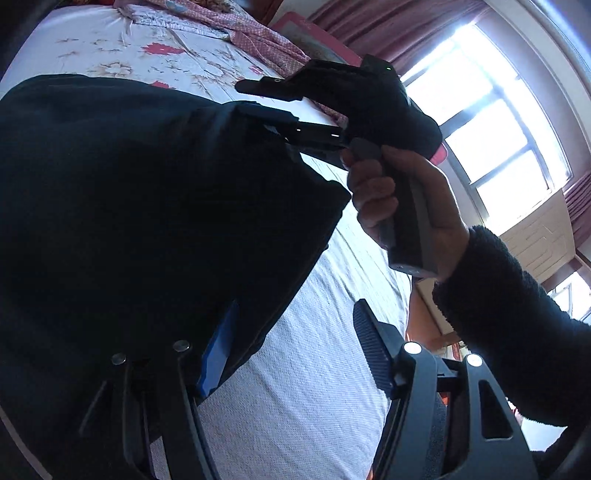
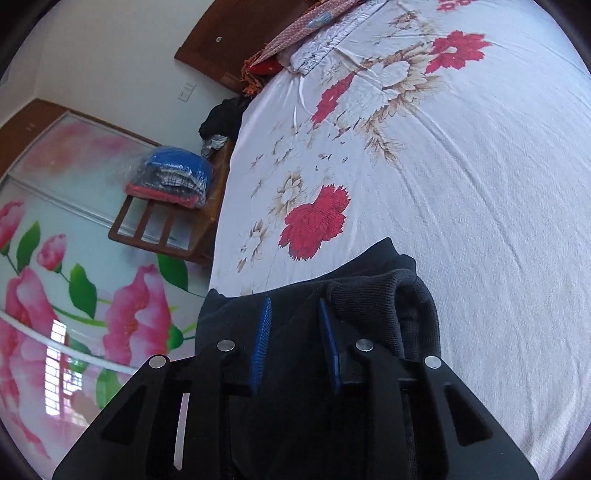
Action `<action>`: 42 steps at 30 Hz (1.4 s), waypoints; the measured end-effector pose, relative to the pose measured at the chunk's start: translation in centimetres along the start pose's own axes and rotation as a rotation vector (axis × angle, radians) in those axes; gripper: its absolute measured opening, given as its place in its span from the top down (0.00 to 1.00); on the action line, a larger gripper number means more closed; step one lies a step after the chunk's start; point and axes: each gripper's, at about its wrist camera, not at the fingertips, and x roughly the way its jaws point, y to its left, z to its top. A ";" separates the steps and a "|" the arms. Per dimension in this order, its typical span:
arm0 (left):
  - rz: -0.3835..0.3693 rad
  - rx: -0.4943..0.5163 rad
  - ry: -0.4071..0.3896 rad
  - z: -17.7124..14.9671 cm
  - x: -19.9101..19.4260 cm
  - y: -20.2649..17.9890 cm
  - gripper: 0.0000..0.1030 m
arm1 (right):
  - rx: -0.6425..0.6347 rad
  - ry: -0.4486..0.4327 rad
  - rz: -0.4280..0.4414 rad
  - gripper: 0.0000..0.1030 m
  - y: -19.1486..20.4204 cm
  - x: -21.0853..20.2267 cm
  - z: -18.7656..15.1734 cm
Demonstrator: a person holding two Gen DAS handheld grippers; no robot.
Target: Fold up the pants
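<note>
The black pants [image 1: 147,206] lie on the bed as a dark mass filling the left of the left wrist view. My left gripper [image 1: 295,354] is open; its left pad [image 1: 218,354] lies against the fabric edge and its right pad [image 1: 373,350] stands apart over the sheet. My right gripper [image 1: 273,107] shows there too, its fingers at the pants' far edge. In the right wrist view the right gripper [image 2: 295,339] has black pants fabric [image 2: 369,295] bunched between its blue pads.
The bed has a white floral sheet [image 2: 443,166]. A pink patterned quilt [image 1: 207,22] lies at the head. Beside the bed stands a wooden chair [image 2: 162,229] with bagged clothes [image 2: 173,173]. A wardrobe with painted flowers [image 2: 74,277] and a bright window [image 1: 487,110] border the room.
</note>
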 end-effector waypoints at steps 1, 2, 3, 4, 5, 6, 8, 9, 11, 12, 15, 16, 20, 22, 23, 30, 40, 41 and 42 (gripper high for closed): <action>0.010 -0.007 -0.018 0.7 -0.2 -0.2 0.38 | 0.001 -0.027 0.021 0.71 0.6 -1.1 -0.4; 0.027 -0.001 -0.040 1.0 -0.7 -0.8 0.37 | -0.011 -0.041 0.051 0.70 1.4 -2.2 -1.0; 0.045 0.026 -0.068 1.1 -1.4 -1.7 0.37 | -0.023 -0.042 0.067 0.66 2.0 -3.1 -1.8; 0.037 0.048 -0.089 1.2 -1.8 -2.4 0.31 | -0.029 -0.044 0.077 0.59 2.4 -3.9 -2.8; 0.017 0.061 -0.098 1.2 -2.0 -2.9 0.25 | -0.026 -0.039 0.094 0.57 2.5 -4.6 -3.8; 0.003 0.072 -0.092 1.1 -1.7 -3.4 0.25 | -0.026 -0.028 0.105 0.57 2.4 -5.1 -4.8; 0.003 0.102 -0.036 0.9 -0.2 -3.9 0.25 | -0.031 -0.019 0.059 0.57 1.4 -5.5 -6.5; 0.020 0.107 -0.004 0.7 0.7 -3.9 0.25 | -0.028 -0.003 -0.028 0.57 0.2 -5.2 -7.0; 0.024 0.109 0.025 0.0 1.7 -3.6 0.25 | 0.080 0.007 -0.002 0.58 -3.4 -5.0 -7.7; 0.027 0.107 0.029 -0.3 1.7 -3.5 0.25 | 0.132 -0.010 0.040 0.58 -4.0 -5.4 -7.8; 0.022 0.093 0.003 -0.2 0.4 -4.0 0.25 | 0.061 -0.043 0.042 0.57 -0.7 -6.4 -6.8; 0.016 0.082 -0.007 -0.1 0.0 -4.1 0.25 | 0.028 -0.049 0.071 0.57 0.7 -6.2 -6.1; 0.014 0.054 -0.005 0.0 -0.2 -3.3 0.24 | -0.045 0.017 0.045 0.52 4.4 -1.1 -2.3; 0.012 0.028 0.006 -0.4 0.3 -2.9 0.24 | -0.027 0.070 0.044 0.52 4.6 1.9 -0.9; 0.014 0.031 0.008 -0.7 0.5 -3.1 0.24 | -0.033 0.092 0.012 0.52 4.6 3.1 -0.6; 0.003 0.044 0.001 -1.1 0.8 -3.1 0.24 | 0.062 0.094 -0.058 0.86 -0.4 3.7 0.0; 0.013 0.046 0.002 -0.4 1.1 -3.2 0.23 | 0.146 -0.006 0.063 0.60 -2.2 -0.5 0.0; 0.015 0.041 0.004 -0.2 0.9 -3.2 0.23 | 0.165 -0.031 0.096 0.60 -2.0 -1.6 -0.1; 0.021 0.036 0.005 -0.1 0.7 -3.3 0.23 | 0.154 -0.061 0.090 0.56 -1.4 -2.8 -0.4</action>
